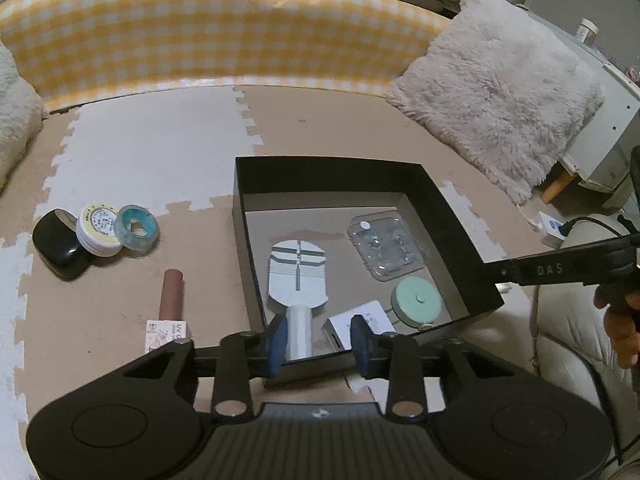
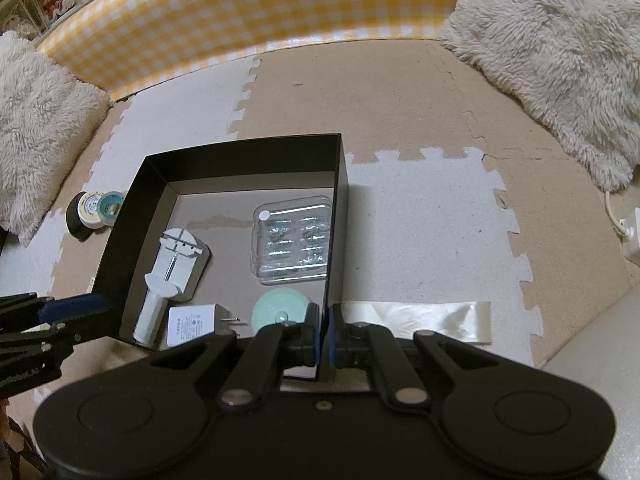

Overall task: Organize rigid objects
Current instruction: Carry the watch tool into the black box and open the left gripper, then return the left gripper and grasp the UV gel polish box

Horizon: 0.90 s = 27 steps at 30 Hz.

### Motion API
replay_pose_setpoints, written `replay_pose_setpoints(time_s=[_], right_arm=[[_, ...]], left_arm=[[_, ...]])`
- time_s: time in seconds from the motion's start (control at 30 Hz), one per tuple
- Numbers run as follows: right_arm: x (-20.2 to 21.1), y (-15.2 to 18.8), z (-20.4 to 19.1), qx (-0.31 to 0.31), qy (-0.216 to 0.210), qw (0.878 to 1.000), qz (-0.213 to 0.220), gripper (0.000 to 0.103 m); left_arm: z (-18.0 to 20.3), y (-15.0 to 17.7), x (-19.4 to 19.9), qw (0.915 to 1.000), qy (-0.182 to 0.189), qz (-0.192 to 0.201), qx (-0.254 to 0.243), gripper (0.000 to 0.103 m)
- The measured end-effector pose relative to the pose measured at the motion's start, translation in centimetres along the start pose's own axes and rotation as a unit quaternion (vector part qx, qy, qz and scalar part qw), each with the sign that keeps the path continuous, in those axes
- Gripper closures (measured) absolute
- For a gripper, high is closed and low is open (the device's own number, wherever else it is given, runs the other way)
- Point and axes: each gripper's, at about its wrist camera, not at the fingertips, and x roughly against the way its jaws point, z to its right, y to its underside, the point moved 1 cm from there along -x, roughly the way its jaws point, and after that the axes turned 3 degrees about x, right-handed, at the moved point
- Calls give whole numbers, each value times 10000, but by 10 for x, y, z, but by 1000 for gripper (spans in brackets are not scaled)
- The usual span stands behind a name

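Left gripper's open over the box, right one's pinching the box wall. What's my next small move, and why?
Probably swing the open left gripper left and down to the brown cylindrical tube lying on the foam mat; it is the nearest loose item outside the black open box. The pale blue handled tool already lies inside. Keep the right gripper shut on the wall, steadying the box.

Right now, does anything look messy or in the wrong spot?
Yes. The black box already holds several things, but a brown tube, a black case and two small rolls, one white and one teal, lie outside on the foam mat. The right tool pinches the box's wall.
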Motion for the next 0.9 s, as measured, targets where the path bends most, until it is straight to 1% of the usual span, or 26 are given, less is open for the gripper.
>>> replay_pose_setpoints(time_s=[0.07, 0.13, 0.17, 0.2, 0.23, 0.27, 0.47, 0.53, 0.7, 0.9], right_arm=[[0, 0, 0, 0, 0, 10000, 0, 98], [0, 0, 0, 1, 0, 10000, -1, 98], [0, 0, 0, -1, -1, 10000, 0, 98], [0, 0, 0, -2, -4, 10000, 0, 98], [0, 0, 0, -1, -2, 10000, -1, 98], [0, 0, 0, -2, -3, 10000, -1, 98], [0, 0, 0, -3, -1, 10000, -1, 98], [0, 0, 0, 1, 1, 10000, 0, 98], [0, 0, 0, 1, 1, 10000, -2, 98], [0, 0, 0, 1, 2, 10000, 0, 98]], left_arm=[[2, 0, 2, 10000, 49, -23, -9, 56], [5, 1, 5, 9999, 118, -32, -28, 44], [7, 1, 6, 9999, 139, -30, -40, 42], [9, 1, 8, 9999, 147, -32, -69, 33], [12, 2, 10, 9999, 111, -31, -103, 28], [13, 2, 11, 9998, 84, -16, -152, 20], [14, 3, 22, 9998, -1, 44, -207, 4], [13, 3, 25, 9997, -81, 77, -225, 0], [6, 2, 31, 9994, -244, 130, -198, 0], [-13, -5, 40, 9985, -425, 330, -29, 0]])
